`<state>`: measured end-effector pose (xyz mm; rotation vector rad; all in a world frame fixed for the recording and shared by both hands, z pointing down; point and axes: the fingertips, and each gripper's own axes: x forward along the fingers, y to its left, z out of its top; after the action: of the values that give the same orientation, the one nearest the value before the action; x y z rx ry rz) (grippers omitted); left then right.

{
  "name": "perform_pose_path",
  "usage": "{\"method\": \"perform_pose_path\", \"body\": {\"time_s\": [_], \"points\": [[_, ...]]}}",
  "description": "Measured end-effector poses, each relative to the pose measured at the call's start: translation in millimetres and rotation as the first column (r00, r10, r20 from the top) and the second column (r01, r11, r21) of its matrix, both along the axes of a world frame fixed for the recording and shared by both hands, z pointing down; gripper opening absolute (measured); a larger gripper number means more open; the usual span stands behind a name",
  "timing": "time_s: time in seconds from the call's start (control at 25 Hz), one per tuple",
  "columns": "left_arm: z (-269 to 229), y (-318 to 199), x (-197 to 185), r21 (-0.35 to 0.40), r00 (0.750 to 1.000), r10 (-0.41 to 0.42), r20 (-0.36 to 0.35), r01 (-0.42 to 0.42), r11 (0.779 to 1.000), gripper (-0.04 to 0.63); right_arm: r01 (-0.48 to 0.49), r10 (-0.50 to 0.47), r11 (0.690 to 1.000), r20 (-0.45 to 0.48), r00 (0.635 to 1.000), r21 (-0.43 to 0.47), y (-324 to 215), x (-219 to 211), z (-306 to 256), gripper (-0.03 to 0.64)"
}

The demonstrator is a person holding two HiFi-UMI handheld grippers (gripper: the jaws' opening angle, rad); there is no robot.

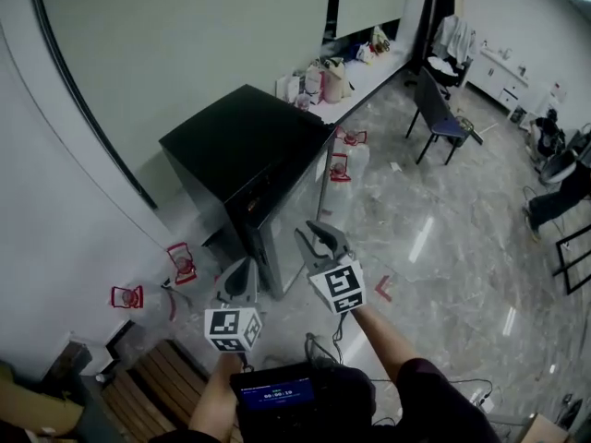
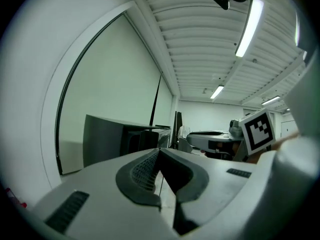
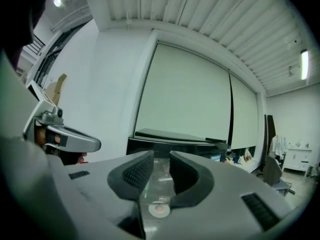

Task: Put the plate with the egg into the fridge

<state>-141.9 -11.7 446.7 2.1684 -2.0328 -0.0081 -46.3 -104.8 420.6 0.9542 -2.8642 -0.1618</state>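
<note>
Honestly, I judge this to be the very start: neither of my tools carries anything, and both point level toward the fridge, a low black box with a glass front standing against the white wall. My left gripper has its jaws pressed together at the tips, with nothing between them. My right gripper has its jaws a little apart, and the pads touch nothing that I can make out. Through the gap I see the fridge's front and what looks like shiny floor. The plate with the egg I cannot place for sure: it is not on the fridge's top, and neither pair of jaws holds it. Low in the gap of my right jaws sits a small pale disc with a pinkish centre. It might be the plate far off, a part of the tool or a glint; it is too small to tell. The door looks shut, though I can find no handle and cannot see inside. Next I would have to find the plate, take its rim with one gripper, keep it flat, and pull the door open with the other. A dark device with a small screen hides the floor at my feet.
</note>
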Motion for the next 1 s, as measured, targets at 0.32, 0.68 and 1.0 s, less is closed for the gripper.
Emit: {"method": "perform_pose_path", "body": {"time_s": [0.32,0.68,1.0], "points": [[2.2,-8.1,-16.7,0.001,0.998,-0.056,0.007,0.056,0.998,0.009,0.158,-0.155,0.986,0.060,0.986,-0.052,26.1,-29.1,9.8,0.096],[-14.5,-14.8,4.5,0.038,0.998,-0.040,0.046,0.038,0.999,0.009,0.207,-0.204,0.978,0.118,0.972,-0.020,52.3,-39.3,-6.3,0.008],[-23.1,-14.7,17.9,0.062,0.997,-0.018,0.071,0.013,0.998,0.009,0.235,-0.223,0.971,0.174,0.959,-0.052,60.1,-41.3,-8.8,0.008]]}}
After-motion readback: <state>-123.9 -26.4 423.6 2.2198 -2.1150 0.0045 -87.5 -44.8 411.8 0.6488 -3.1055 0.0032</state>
